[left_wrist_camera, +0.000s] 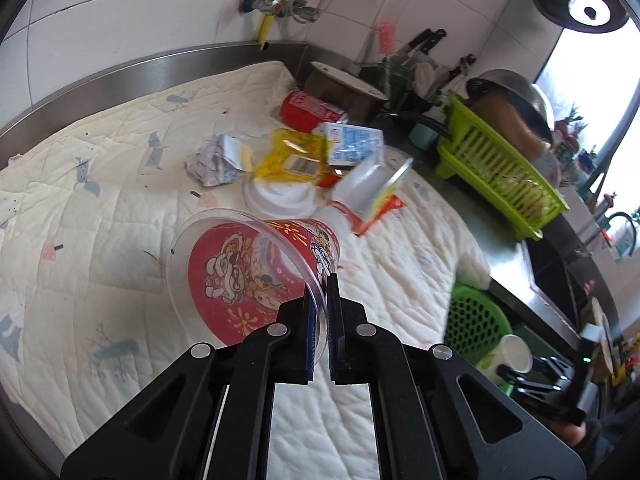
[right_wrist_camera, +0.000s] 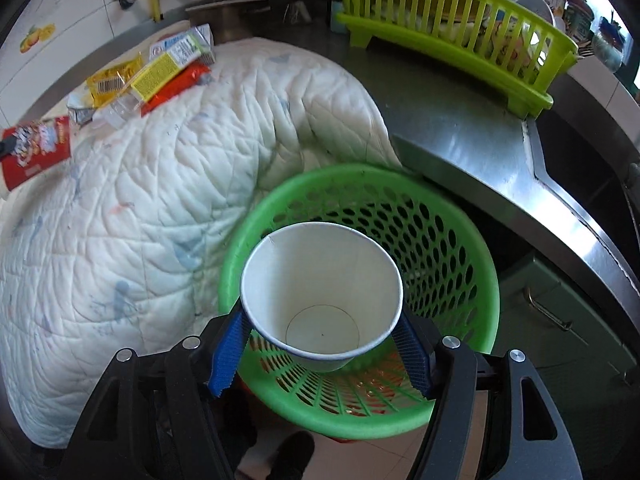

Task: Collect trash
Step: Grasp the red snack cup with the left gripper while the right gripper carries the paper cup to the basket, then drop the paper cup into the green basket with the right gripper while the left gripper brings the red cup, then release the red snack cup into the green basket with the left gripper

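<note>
My left gripper [left_wrist_camera: 320, 280] is shut on the rim of a clear plastic cup with a red printed liner [left_wrist_camera: 248, 268], held tilted above the white quilt [left_wrist_camera: 100, 220]. Behind it lies a trash pile: a crumpled paper [left_wrist_camera: 216, 158], a yellow wrapper [left_wrist_camera: 292, 156], a blue-white carton [left_wrist_camera: 354, 144], a red can [left_wrist_camera: 308, 110] and a white lid [left_wrist_camera: 280, 198]. My right gripper [right_wrist_camera: 322, 320] is shut on a white paper cup [right_wrist_camera: 322, 292], held over the green perforated basket [right_wrist_camera: 452, 240]. The basket also shows in the left wrist view [left_wrist_camera: 476, 320].
A lime green dish rack [right_wrist_camera: 452, 20] stands on the steel counter [right_wrist_camera: 460, 128], with a sink edge [right_wrist_camera: 580, 152] to its right. The quilt [right_wrist_camera: 140, 184] drapes over the counter edge beside the basket. Pipes and taps [left_wrist_camera: 280, 4] run along the tiled wall.
</note>
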`<state>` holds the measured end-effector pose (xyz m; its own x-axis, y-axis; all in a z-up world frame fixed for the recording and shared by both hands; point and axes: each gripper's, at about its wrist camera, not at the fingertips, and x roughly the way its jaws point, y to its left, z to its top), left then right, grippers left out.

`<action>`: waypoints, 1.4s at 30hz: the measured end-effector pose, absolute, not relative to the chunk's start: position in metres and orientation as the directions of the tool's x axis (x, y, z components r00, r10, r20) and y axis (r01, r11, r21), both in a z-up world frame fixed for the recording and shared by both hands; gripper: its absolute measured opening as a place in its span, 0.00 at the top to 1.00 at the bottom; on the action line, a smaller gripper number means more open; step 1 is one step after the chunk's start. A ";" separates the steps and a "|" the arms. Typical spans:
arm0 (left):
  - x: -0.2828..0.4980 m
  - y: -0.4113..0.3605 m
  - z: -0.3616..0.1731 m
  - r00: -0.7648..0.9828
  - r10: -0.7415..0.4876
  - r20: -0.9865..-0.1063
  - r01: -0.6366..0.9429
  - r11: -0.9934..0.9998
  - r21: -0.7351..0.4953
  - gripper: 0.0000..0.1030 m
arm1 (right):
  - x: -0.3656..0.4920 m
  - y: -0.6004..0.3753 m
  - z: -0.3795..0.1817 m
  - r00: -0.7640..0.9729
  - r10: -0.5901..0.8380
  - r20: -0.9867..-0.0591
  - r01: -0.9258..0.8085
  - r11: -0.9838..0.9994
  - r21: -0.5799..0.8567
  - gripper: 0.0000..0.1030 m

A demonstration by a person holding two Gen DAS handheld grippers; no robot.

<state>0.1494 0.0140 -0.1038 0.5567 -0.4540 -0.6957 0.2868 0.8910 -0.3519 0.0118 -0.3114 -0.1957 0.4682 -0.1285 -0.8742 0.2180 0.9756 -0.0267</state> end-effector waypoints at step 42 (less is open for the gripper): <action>0.073 -0.235 -0.191 0.063 -0.598 -0.799 0.647 0.634 -0.424 0.52 | -0.077 -0.353 -0.138 0.558 -0.234 -0.796 0.359 0.933 -0.023 0.21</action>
<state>0.0734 -0.2355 -0.1906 0.0628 -0.5981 -0.7989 0.6473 0.6337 -0.4236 -0.0767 -0.3531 -0.1380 0.5578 -0.2341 -0.7963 0.3587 0.9332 -0.0232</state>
